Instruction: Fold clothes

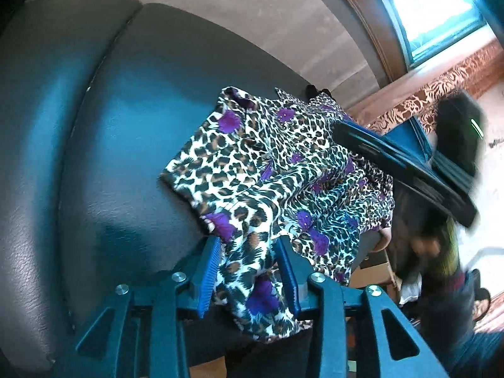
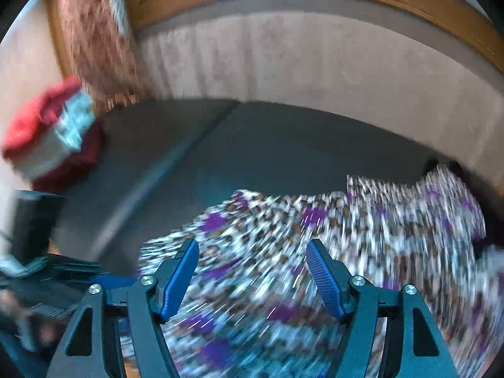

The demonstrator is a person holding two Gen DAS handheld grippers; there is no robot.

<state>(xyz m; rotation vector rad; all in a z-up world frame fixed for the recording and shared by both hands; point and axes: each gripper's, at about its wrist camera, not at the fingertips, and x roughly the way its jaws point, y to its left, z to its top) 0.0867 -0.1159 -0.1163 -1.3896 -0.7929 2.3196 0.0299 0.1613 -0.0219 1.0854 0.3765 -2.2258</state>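
A leopard-print garment with purple flowers [image 1: 267,170] lies crumpled on the dark sofa seat, one end trailing over the front edge. My left gripper [image 1: 249,241] is open at that near end; the cloth runs between its blue pads, which stand apart from it. The right gripper's dark fingers [image 1: 400,167] reach over the garment's far right side in the left wrist view. The right wrist view is motion-blurred. It shows my right gripper [image 2: 252,245] open just above the garment [image 2: 362,236], with nothing pinched.
The dark grey leather sofa seat [image 1: 94,157] has a seam between cushions [image 2: 176,163]. A red and grey cloth bundle [image 2: 50,132] sits at its far left end. Behind are a beige wall [image 2: 315,63] and a window [image 1: 434,6]. A person's blurred hand [image 1: 425,249] shows at right.
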